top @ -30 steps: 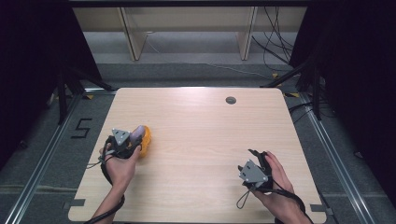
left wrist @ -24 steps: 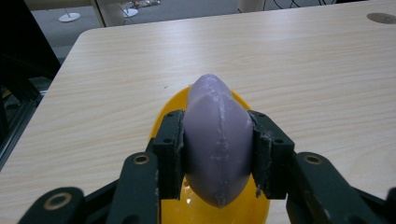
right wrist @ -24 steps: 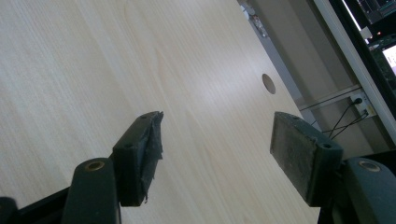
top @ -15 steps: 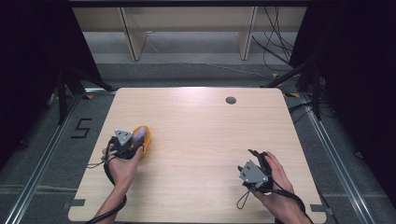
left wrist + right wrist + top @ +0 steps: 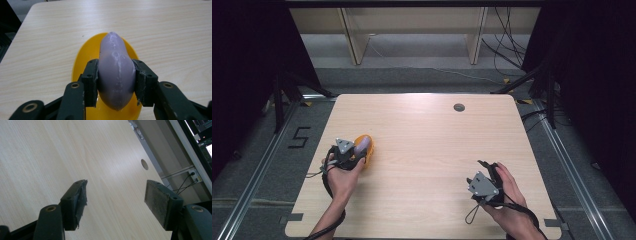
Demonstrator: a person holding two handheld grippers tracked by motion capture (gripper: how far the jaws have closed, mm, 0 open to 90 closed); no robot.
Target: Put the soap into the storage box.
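A smooth, pale purple oblong object (image 5: pixel 115 72), rounded at both ends and faintly scuffed with whitish streaks along its top, sits clamped between the two black jaws of the left hand-held gripper (image 5: pixel 115 82), whose pads press against its widest part from either side. Directly beneath it lies a bright yellow oval dish (image 5: pixel 82 60), its rim showing on both sides of the purple object and past its far tip; whether the object touches the dish cannot be told. In the high view the same pair appears small, the purple object (image 5: pixel 362 145) over the yellow dish (image 5: pixel 368 156), at the left part of the light wood tabletop (image 5: pixel 427 145), with the left hand-held gripper (image 5: pixel 354 150) and the person's left hand (image 5: pixel 341 175) just behind them. That view also shows what the close one cannot: the dark round hole (image 5: pixel 459 107) in the tabletop, well away from the yellow dish toward the far right, and the right hand-held gripper (image 5: pixel 484 172) held in the right hand (image 5: pixel 507 200), far across the tabletop from the dish near the front right corner. The right gripper view adds the state of the right hand-held gripper (image 5: pixel 116 200): its jaws stand wide apart with nothing between them, worn grey pads facing each other over bare wood, and the round hole (image 5: pixel 144 164) lies farther off beyond them.
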